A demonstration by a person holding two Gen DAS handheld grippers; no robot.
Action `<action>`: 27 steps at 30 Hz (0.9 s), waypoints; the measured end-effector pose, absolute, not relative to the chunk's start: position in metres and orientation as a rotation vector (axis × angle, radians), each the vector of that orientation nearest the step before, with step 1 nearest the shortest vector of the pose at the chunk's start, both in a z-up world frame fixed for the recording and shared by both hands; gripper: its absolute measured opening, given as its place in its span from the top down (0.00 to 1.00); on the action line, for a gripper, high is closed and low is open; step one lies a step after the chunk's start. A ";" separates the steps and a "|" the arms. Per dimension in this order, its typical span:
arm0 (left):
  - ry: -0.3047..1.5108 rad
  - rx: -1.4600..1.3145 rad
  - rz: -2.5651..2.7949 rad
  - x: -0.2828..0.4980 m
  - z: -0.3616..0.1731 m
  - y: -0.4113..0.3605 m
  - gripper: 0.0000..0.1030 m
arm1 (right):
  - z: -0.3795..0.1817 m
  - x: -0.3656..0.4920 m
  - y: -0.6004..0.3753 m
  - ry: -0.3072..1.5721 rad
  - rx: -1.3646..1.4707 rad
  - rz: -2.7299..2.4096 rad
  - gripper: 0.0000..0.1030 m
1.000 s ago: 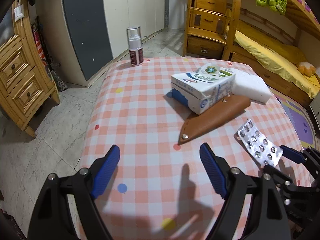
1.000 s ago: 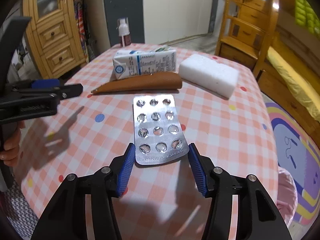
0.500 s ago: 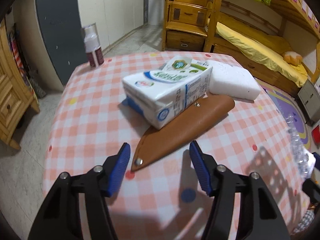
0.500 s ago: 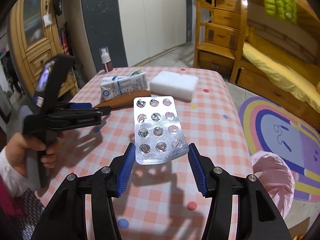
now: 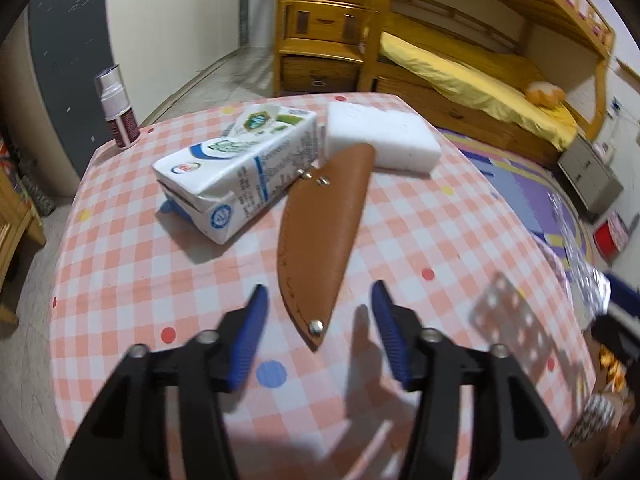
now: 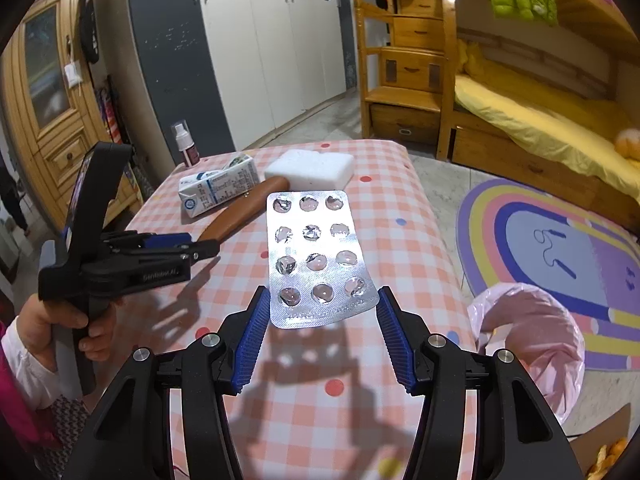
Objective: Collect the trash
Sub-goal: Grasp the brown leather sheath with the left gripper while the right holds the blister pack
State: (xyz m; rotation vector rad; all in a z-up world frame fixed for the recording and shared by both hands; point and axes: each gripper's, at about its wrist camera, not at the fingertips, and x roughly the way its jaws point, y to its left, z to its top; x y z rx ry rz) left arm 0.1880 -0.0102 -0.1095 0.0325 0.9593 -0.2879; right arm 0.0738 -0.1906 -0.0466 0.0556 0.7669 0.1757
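Observation:
My right gripper is shut on an empty silver blister pack and holds it in the air above the checked table. The pack shows blurred at the right of the left wrist view. My left gripper is open and empty, its fingers either side of the tip of a brown leather sheath. A crushed white milk carton lies on its side just left of the sheath. A bin lined with a pink bag stands on the floor right of the table.
A white foam block lies behind the sheath. A small spray bottle stands at the table's far left corner. A wooden bunk bed with stair drawers, a colourful rug and a wooden cabinet surround the table.
My right gripper lifted the blister pack off the table and drew it back and up. My left gripper moved right, from bare cloth to the sheath's tip.

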 end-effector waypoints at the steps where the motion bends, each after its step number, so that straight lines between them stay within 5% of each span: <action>1: 0.961 0.022 -0.280 0.190 -0.109 -0.011 0.42 | -0.047 0.074 -0.192 0.766 0.057 0.175 0.47; 9: 0.968 0.067 -0.269 0.219 -0.112 -0.030 0.42 | -0.045 0.073 -0.199 0.758 0.072 0.174 0.47; 13: 0.953 0.097 -0.260 0.213 -0.112 -0.034 0.57 | -0.044 0.070 -0.201 0.756 0.077 0.171 0.47; 27: 0.914 -0.002 -0.302 0.127 -0.084 -0.036 0.59 | -0.031 0.034 -0.212 0.766 0.113 0.173 0.47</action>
